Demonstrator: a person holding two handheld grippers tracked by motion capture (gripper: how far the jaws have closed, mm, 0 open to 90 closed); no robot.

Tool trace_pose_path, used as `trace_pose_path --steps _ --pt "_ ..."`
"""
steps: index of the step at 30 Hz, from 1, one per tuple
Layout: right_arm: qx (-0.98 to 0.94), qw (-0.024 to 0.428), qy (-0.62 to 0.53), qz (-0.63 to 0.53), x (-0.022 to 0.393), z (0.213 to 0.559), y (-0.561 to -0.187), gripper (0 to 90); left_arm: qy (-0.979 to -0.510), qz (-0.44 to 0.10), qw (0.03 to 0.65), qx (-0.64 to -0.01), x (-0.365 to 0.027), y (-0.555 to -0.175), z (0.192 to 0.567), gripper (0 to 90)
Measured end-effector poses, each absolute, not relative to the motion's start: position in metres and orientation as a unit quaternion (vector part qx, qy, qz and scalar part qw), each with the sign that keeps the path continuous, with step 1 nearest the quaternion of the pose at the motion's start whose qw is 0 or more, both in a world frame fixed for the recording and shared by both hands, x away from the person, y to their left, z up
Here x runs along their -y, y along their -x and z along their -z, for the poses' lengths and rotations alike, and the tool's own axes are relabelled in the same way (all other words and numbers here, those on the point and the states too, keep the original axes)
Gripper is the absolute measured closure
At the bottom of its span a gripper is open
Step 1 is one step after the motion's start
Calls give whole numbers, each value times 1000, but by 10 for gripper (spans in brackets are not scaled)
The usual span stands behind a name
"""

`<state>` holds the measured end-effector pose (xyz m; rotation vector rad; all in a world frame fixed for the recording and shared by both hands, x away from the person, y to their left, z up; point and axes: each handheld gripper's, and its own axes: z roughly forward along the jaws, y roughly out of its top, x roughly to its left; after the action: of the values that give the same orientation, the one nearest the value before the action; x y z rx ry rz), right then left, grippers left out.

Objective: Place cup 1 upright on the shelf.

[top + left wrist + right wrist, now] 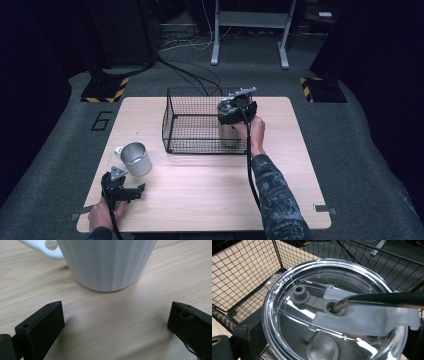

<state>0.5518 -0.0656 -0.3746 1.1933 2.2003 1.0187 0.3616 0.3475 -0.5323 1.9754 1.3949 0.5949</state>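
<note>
A white mug (135,159) stands upright on the wooden table (210,190) at the front left, its handle to the left. My left gripper (125,186) rests just in front of it, open. In the left gripper view the mug (107,262) stands a short way beyond the empty jaws (116,310). My right gripper (235,112) is shut on a steel tumbler (228,131) inside the right end of a black wire basket (172,120). The right gripper view looks down on its clear lid (294,322) and a metal straw (382,298), with a jaw against each side.
The basket's wire walls (249,270) rise close around the tumbler. Bare tabletop lies between the mug and the basket and across the front right. Behind the table are floor cables (190,70) and a grey stand (250,30).
</note>
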Motion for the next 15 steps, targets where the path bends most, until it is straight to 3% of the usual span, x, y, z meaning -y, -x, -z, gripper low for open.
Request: trace_pose_path --steps 15 --pt "-789 209 -448 -364 60 391 -556 31 -751 -227 320 -531 -347 -362 532 5"
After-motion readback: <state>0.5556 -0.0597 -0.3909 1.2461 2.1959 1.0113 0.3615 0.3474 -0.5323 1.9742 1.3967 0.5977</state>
